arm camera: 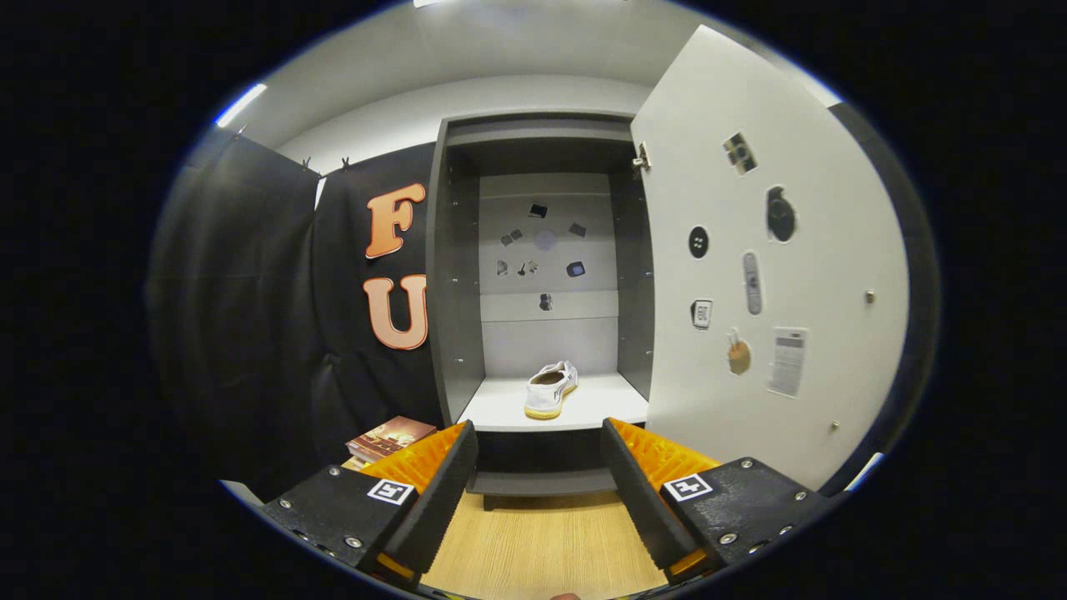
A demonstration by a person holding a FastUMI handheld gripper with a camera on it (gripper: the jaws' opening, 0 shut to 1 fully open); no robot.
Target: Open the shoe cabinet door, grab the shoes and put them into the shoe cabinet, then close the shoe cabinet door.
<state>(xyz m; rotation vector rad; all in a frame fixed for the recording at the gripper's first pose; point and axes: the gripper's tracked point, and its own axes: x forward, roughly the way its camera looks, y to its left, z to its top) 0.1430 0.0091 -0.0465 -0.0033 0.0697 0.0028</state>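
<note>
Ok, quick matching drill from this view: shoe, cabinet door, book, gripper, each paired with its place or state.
Things:
1. shoe
2. cabinet door
3. book
4. gripper

States:
A. swung open, stickers on its inner face
B. open, holding nothing
C. lying left of the cabinet
D. resting on the cabinet shelf

Pairs: 1-D, 2-A, 3-C, 4-B

Cabinet mouth [542, 250] clear ahead; shoe [550, 390] mid-shelf, swung door [750, 275] walls the right — books [389, 438] left

I see a book [390, 439] lying flat on the wooden floor [542, 542], by the black cloth wall [275, 333]. Ceiling light strip [240, 106] glows overhead.
</note>
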